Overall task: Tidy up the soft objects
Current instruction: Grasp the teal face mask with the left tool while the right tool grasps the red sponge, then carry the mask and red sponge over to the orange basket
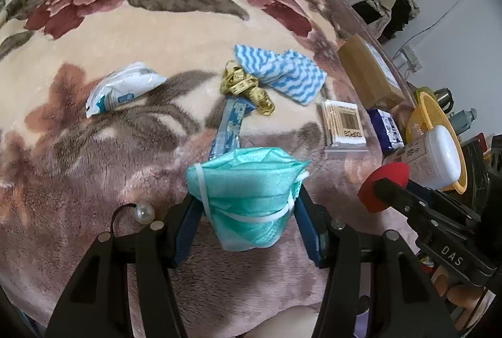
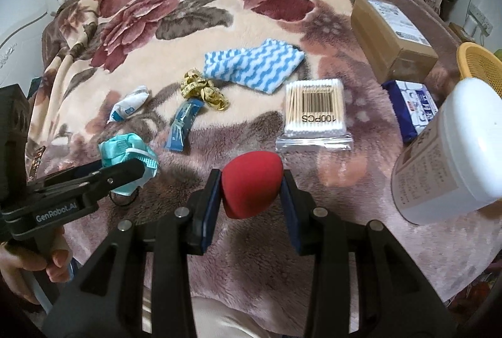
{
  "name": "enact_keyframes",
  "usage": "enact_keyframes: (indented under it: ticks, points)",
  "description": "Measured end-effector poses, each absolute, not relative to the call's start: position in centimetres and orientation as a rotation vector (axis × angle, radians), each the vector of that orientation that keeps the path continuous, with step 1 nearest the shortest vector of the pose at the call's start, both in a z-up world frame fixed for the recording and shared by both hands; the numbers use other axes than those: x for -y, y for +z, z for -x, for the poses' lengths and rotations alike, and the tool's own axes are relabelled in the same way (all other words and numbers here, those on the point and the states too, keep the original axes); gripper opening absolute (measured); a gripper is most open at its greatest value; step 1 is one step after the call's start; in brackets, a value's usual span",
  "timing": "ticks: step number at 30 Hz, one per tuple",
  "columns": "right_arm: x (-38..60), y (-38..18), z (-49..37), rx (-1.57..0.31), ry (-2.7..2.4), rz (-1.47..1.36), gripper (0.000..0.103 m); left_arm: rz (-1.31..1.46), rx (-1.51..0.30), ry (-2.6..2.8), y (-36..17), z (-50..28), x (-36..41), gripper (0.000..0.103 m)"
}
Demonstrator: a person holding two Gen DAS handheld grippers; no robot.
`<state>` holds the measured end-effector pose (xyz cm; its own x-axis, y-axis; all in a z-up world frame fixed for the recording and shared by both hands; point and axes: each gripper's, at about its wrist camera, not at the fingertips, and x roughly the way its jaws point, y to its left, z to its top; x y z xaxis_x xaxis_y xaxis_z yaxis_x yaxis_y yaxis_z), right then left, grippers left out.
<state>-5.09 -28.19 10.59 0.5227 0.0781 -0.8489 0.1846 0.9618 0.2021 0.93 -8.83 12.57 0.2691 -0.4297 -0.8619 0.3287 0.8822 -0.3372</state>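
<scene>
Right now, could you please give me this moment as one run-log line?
left gripper: shut on green face mask | right gripper: shut on red sponge | blue striped cloth, tape measure: on blanket

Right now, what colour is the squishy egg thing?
Red sponge, seen best from the right wrist view.

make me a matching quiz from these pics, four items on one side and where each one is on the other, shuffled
Items:
1. green face mask
2. red sponge
3. yellow tape measure
4. cotton swab bag

Places:
A. lying on the blanket beside the blue striped cloth
B. clamped in the right tool
C. flat on the blanket, barcode up, near the cardboard box
D. clamped in the left tool

Pairs: 1-D, 2-B, 3-A, 4-C
</scene>
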Motion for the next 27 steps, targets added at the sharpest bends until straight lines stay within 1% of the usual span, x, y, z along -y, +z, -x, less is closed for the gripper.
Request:
enact_keyframes:
  ticks: [27]
  points:
    - [32.9, 15.4, 6.8, -0.935, -0.117, -0.277, 0.038, 0.072, -1.104, -0.587, 18.0, -1.2, 13.3, 0.058]
